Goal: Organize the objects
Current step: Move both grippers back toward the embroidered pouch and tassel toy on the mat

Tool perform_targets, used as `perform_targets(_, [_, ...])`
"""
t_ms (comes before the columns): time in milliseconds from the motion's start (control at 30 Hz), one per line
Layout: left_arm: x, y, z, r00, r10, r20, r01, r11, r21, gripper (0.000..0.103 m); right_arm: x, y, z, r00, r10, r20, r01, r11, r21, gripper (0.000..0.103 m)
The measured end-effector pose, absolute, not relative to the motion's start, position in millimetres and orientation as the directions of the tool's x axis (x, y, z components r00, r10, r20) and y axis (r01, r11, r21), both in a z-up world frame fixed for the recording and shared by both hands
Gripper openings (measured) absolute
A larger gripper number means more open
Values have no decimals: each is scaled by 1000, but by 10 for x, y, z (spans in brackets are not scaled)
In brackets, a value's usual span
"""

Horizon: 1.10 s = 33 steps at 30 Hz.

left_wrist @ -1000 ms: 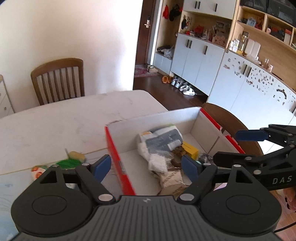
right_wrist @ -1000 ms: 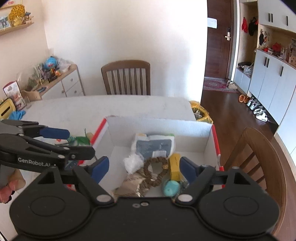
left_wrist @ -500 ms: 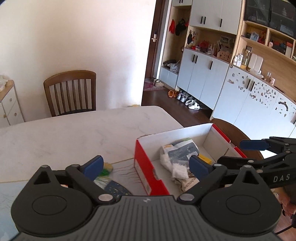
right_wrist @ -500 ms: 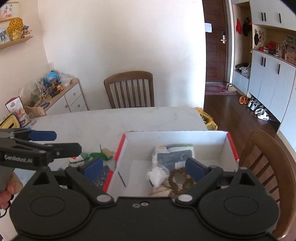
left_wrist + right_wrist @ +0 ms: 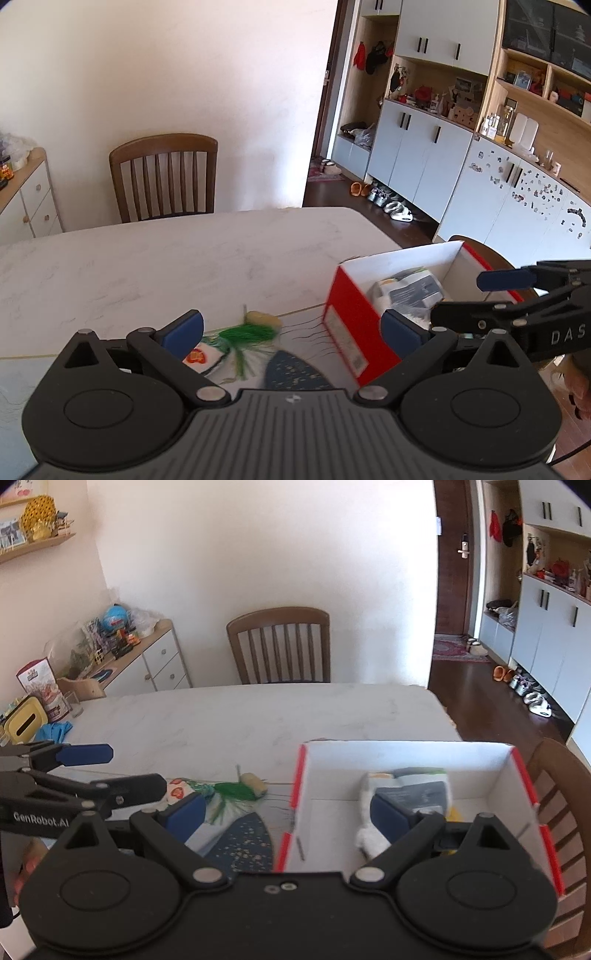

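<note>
I read this as the gap between two picks: both grippers are empty and I am lining up on the loose things left outside the box. The left gripper (image 5: 291,326) has its jaws spread as wide as they go, having just been opening, with nothing between the pads. The right gripper (image 5: 291,812) is also wide open and empty, its jaws having opened within the last second.

Nearest to me, on the bench (image 5: 184,258) by its near edge, lies a dark blue speckled fan-shaped piece (image 5: 245,840), directly below the gap of both pairs of jaws. Just beyond it sits a green tassel (image 5: 245,334) with a small yellowish roll (image 5: 264,318) touching its far end, and beside that a white item with a red print (image 5: 201,356), close to my left pad. None of these touches a pad.

Toward the right edge stands the red and white box (image 5: 406,757), already holding a grey packet (image 5: 417,794) and something white and fluffy (image 5: 369,836); my right pad hangs over its interior.

Next, I judge, one gripper must drop over the tassel cluster, close on it, and carry it over the box's red wall.
</note>
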<state>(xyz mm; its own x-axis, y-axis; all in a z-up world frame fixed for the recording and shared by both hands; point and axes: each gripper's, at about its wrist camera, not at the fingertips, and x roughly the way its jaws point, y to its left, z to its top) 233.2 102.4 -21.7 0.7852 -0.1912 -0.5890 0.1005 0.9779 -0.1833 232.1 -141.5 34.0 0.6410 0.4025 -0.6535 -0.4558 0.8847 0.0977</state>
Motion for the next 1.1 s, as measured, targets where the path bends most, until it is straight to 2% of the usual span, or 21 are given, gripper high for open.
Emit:
perform_targets(300, [2409, 1465, -514, 782, -172, -599, 90, 982, -164, 103, 2515, -913, 202, 603, 405, -687, -474, 875, 100, 95])
perform_targets(567, [2544, 1751, -927, 733, -185, -655, 68, 977, -200, 103, 2731, -596, 20, 565, 388, -728, -468, 878, 105, 95])
perform_targets(1100, [2980, 1874, -1490, 714, -190, -674, 85, 979, -185, 103, 3340, 30, -377, 487, 352, -799, -481, 872, 91, 91])
